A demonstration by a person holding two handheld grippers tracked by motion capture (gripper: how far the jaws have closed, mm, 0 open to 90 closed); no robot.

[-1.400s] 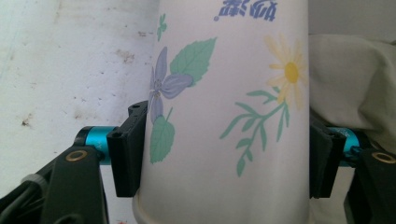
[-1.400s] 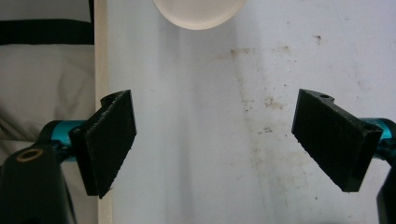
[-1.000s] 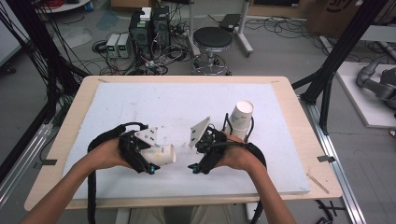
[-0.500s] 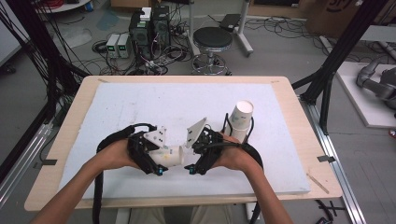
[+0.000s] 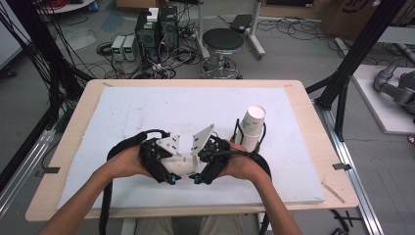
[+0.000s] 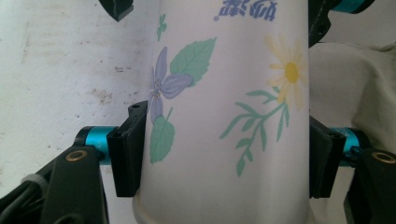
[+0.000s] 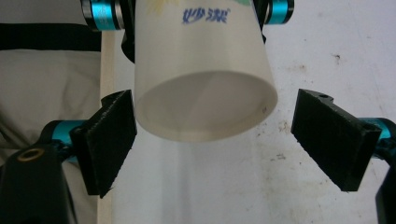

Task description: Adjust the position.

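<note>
- A stack of paper cups [image 5: 252, 128] stands in a black wire holder [image 5: 238, 131] on the white mat [image 5: 147, 110], toward the right edge of the table [image 5: 73, 127] and just beyond the person's right hand.
- Off the table, past its far edge, a round stool [image 5: 222, 41] and some electronics boxes [image 5: 156, 27] sit on the floor.
- The flowered paper cup [image 6: 224, 112] is held on its side above the mat near the table's near edge, between the two hands.
- The left tongs [image 5: 171, 171] are clamped on the cup: in the left gripper view both black pads press its printed wall.
- The right tongs [image 7: 212, 144] are spread wide, their pads flanking the cup's open mouth; the left pad sits just beside the rim, and the right pad is well apart from it.
</note>
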